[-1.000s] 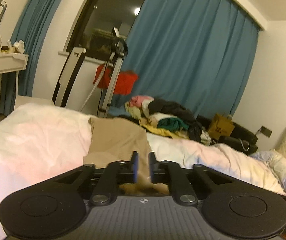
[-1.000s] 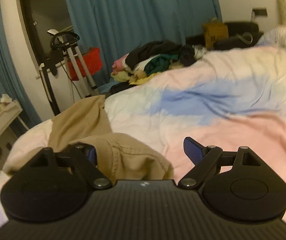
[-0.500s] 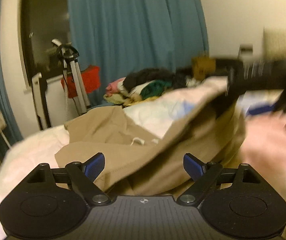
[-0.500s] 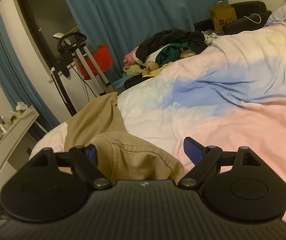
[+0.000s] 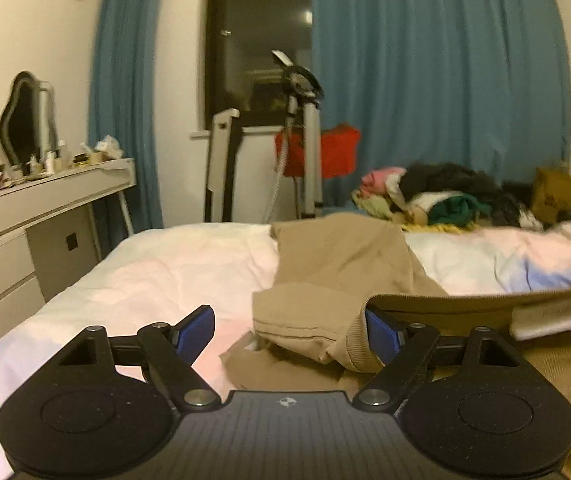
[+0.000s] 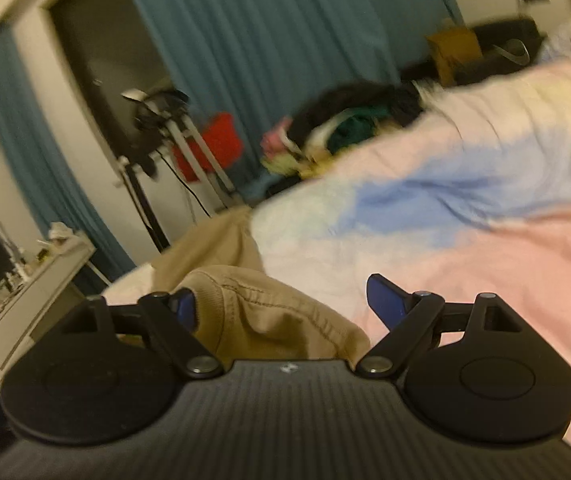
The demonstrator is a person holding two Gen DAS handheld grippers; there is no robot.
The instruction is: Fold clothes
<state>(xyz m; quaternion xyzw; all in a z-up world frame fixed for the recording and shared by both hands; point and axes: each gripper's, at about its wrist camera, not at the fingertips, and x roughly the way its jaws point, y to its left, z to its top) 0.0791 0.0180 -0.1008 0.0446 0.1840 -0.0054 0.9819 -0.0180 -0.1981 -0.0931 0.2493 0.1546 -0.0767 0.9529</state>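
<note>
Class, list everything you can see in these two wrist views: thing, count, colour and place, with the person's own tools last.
trousers: one, tan, crumpled on the bed's near end
bed: one, white, pink and blue cover
clothes pile: one, mixed colours, far side of bed
curtains: blue, either side of a dark window
dresser: one, white, left wall, cluttered top
mirror: one, dark frame, on dresser
cardboard box: one, brown, far right
left tongs: open, over the trousers
right tongs: open, trousers fabric between the fingers

No legible text (garment label [image 5: 553, 314] blurred)
</note>
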